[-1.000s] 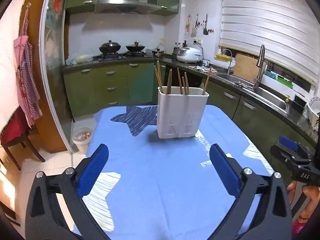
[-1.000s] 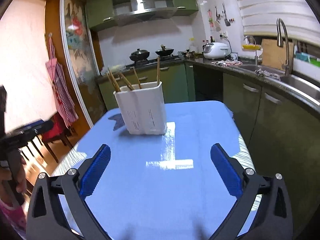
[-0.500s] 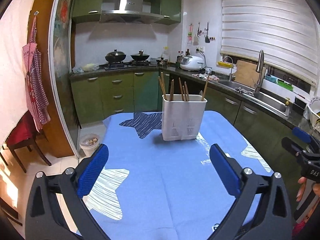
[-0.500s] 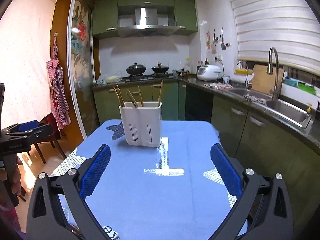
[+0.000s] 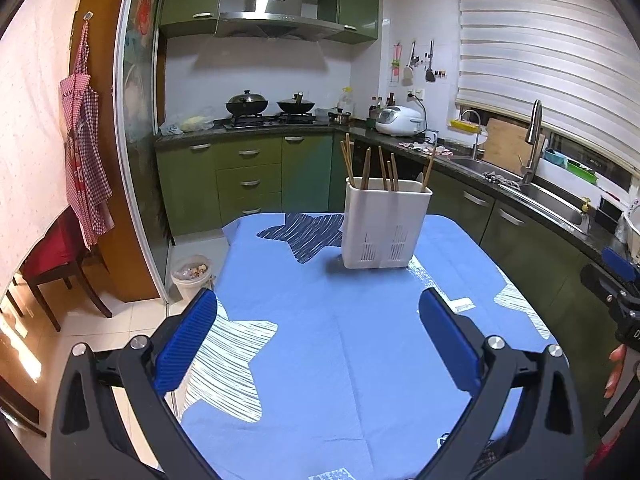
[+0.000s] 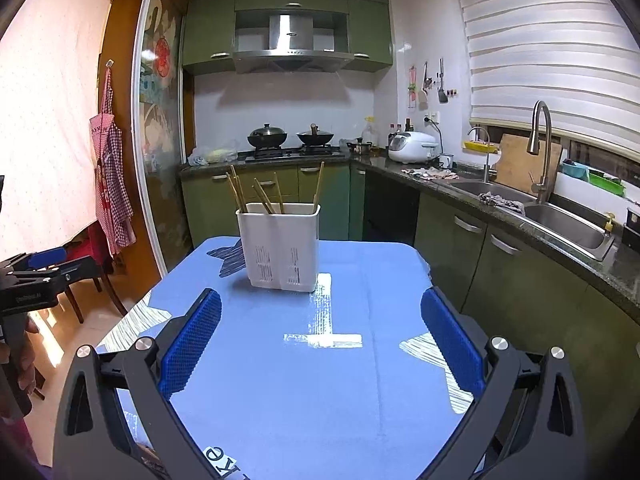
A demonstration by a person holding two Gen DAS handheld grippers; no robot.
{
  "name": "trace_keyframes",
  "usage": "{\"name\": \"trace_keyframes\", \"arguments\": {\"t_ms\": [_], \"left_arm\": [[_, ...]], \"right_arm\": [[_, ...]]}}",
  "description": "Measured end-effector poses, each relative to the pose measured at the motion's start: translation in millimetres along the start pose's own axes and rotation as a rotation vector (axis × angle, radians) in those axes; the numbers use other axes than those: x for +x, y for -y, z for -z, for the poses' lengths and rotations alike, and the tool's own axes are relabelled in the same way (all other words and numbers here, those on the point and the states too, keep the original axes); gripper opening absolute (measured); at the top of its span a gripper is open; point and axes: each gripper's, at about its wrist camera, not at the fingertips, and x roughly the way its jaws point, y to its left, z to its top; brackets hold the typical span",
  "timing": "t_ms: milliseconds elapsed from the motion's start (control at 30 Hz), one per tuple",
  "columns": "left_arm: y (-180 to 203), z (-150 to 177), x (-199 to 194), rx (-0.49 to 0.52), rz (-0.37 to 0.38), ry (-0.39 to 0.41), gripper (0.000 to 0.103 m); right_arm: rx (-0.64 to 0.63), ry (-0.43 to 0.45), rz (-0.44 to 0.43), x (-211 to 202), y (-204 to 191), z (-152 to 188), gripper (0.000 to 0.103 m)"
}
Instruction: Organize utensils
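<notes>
A white utensil holder point(image 5: 386, 226) stands on the blue tablecloth point(image 5: 328, 332) toward the table's far end, with several wooden chopsticks point(image 5: 366, 168) upright in it. It also shows in the right wrist view point(image 6: 282, 246), with its chopsticks point(image 6: 264, 196). My left gripper point(image 5: 318, 336) is open and empty, well back from the holder above the near part of the table. My right gripper point(image 6: 320, 340) is open and empty, also well short of the holder.
Green cabinets and a dark counter with a sink point(image 6: 560, 224) run along the right and the back. A small bin point(image 5: 191, 274) and a red chair point(image 5: 60, 256) stand on the floor to the left. The other gripper shows at each view's edge point(image 5: 616, 280) point(image 6: 36, 272).
Both grippers have pulled back and risen away from the holder, which looks smaller and farther now. Both stay open and empty.
</notes>
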Motion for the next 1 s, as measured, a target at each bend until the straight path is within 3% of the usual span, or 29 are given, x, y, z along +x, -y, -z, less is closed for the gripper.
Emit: {"name": "trace_keyframes", "arguments": {"t_ms": [1000], "left_arm": [[12.9,0.3,-2.7,0.011,-0.011,-0.015,0.096]], "right_arm": [[0.007,-0.007,-0.022,5.5,-2.0,-2.2,0.099]]}}
